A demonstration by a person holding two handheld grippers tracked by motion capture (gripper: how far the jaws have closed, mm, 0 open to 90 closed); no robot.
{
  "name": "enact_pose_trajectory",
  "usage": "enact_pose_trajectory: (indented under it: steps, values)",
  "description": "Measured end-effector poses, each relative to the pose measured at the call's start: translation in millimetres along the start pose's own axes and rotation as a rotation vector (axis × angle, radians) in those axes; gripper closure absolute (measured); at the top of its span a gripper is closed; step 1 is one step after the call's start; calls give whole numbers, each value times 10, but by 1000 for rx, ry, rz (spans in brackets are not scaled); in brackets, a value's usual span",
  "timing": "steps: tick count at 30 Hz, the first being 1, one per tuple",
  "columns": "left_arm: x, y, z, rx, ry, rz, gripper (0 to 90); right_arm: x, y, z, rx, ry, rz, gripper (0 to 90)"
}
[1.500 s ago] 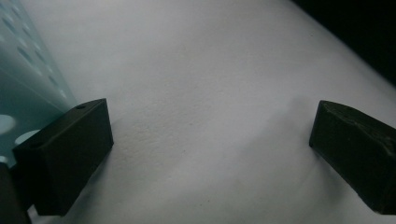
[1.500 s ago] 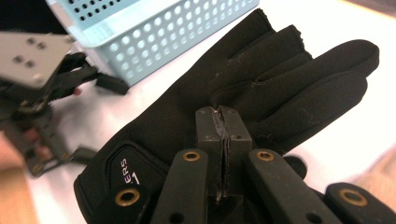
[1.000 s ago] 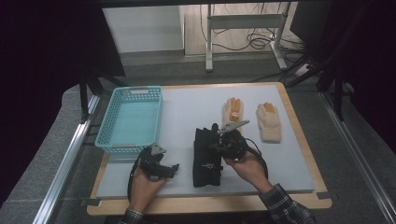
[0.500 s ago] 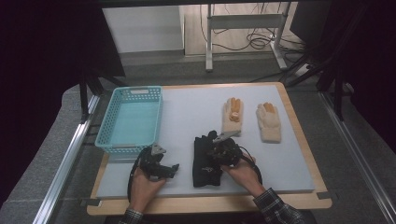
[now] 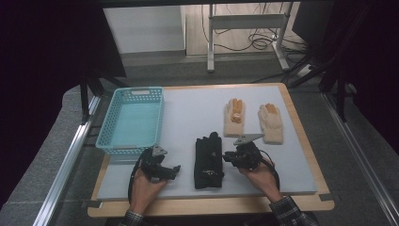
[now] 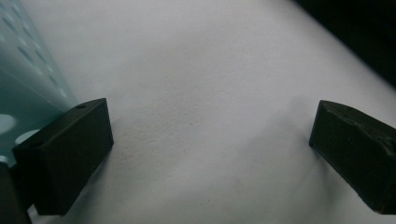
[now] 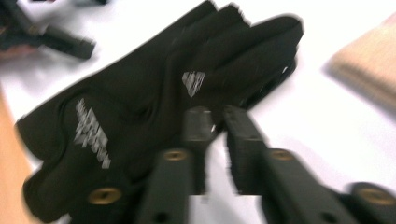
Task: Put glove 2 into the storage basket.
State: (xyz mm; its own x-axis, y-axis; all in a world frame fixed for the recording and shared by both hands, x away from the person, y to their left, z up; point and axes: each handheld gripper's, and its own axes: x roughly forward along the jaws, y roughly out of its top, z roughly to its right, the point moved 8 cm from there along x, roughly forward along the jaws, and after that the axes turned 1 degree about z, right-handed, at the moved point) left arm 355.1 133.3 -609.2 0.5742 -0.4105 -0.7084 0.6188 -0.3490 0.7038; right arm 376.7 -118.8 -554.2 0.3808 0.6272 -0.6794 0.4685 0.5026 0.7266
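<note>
A pair of black gloves [image 5: 209, 160] lies stacked flat on the white mat, fingers pointing away from me. My right gripper [image 5: 225, 157] sits low at their right edge, tips by the black gloves' [image 7: 140, 107] finger side. The right gripper's [image 7: 218, 116] jaws have just been closing and stand almost together, with a thin gap and nothing in it. My left gripper [image 5: 176, 168] rests on the mat left of the gloves. The left gripper's [image 6: 210, 135] jaws are wide apart over bare mat.
A light blue basket [image 5: 129, 147] stands at the left, its wall [image 6: 23, 79] close beside the left jaw. Two beige gloves [image 5: 234, 117] [image 5: 271, 123] lie behind the right gripper, one of them [image 7: 369, 74] close by its side. The wooden board's edge [image 5: 211, 207] runs along the front.
My right gripper has come down and back toward me, from over the black gloves' fingers to their right edge. The left gripper has stayed put.
</note>
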Motion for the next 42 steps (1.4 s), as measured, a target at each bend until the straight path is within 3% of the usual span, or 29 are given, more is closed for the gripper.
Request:
enact_pose_trajectory:
  steps: [1,7,14,29,42]
  values:
    - [-9,1,-5,-1,-2,4,7,-20,-75,-20,-13,16,5,881]
    - [-85,-59,-63,-20,19,-1,34,16,-251,-129,-74,25,-19,887]
    - [-201,-188,-215,-49,56,-3,19,116,-339,-189,-71,37,-34,886]
    - [-243,-247,-300,-29,50,-3,2,477,-118,-597,-129,113,-28,881]
    - [-235,-249,-300,-41,40,-1,0,676,33,-732,-149,126,-31,865]
